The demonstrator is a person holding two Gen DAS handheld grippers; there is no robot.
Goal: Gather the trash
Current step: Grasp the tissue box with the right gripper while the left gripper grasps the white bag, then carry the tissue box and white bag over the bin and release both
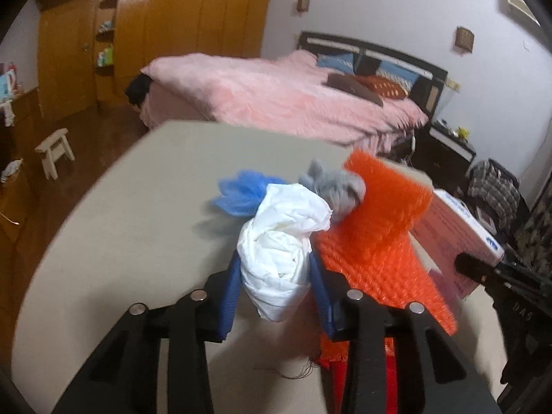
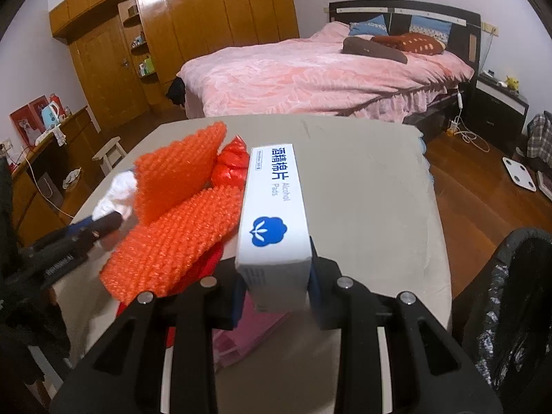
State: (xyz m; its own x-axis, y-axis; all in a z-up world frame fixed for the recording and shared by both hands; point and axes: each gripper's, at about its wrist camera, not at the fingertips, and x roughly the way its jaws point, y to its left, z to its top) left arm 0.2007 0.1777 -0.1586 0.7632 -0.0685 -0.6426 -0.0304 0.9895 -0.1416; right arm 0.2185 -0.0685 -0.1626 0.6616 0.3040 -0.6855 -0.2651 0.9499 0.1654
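Between the blue pads of the left hand-held gripper (image 1: 276, 276) sits a crumpled white paper wad (image 1: 283, 238), the pads lying against its sides, so I judge it gripped, though the frame is blurred. Just beyond it on the grey surface (image 1: 120, 207) lie a scrunched blue plastic bag (image 1: 238, 193) and a small grey fabric lump (image 1: 334, 186), both touching the wad's far end. Beside them sprawls a folded sheet of orange bubble wrap (image 1: 372, 241), one flap standing up, with a knotted red plastic bag (image 2: 231, 162) tucked against it.

The right hand-held gripper (image 2: 276, 283) is clamped on the near end of a long white cardboard box of alcohol pads (image 2: 272, 214), which rests next to the bubble wrap.

A black-lined trash bin (image 2: 517, 303) stands at the right of the surface, below its edge. No item can be seen inside it from here, so collection looks barely begun: two pieces are in hand, none yet carried over, and the blue bag, grey lump, bubble wrap and red bag remain.
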